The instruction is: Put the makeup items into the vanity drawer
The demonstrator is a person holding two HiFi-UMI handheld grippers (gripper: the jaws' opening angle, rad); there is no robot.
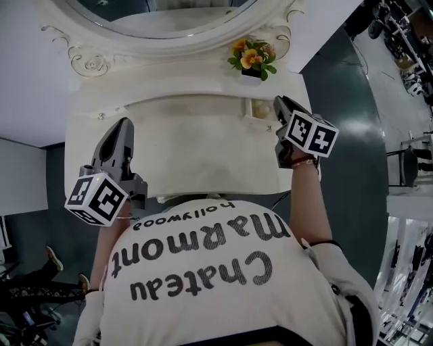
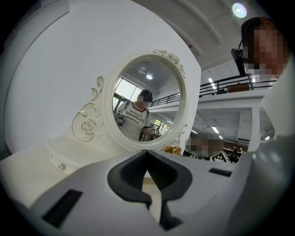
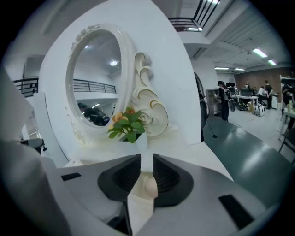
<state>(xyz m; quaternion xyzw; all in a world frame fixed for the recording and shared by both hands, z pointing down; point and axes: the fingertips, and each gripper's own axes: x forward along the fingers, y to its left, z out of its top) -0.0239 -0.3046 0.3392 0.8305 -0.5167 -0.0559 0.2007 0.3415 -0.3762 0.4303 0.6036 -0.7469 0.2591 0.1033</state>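
A small open drawer (image 1: 258, 110) sits at the right of the white vanity top (image 1: 196, 145), with pale items inside that are too small to name. My right gripper (image 1: 277, 103) reaches to the drawer's right side. In the right gripper view its jaws (image 3: 146, 173) stand a narrow gap apart, and a small cream rounded thing (image 3: 149, 185) shows in that gap against the right pad. Whether the pads press on it is unclear. My left gripper (image 1: 124, 126) hovers over the vanity's left side, its jaws (image 2: 147, 154) meeting at the tips around nothing.
An oval mirror (image 1: 162, 13) in an ornate white frame stands at the back, with a small pot of orange flowers (image 1: 252, 57) just behind the drawer. A round knob (image 2: 61, 167) marks the left drawer front. Dark floor (image 1: 345, 101) drops away to the vanity's right.
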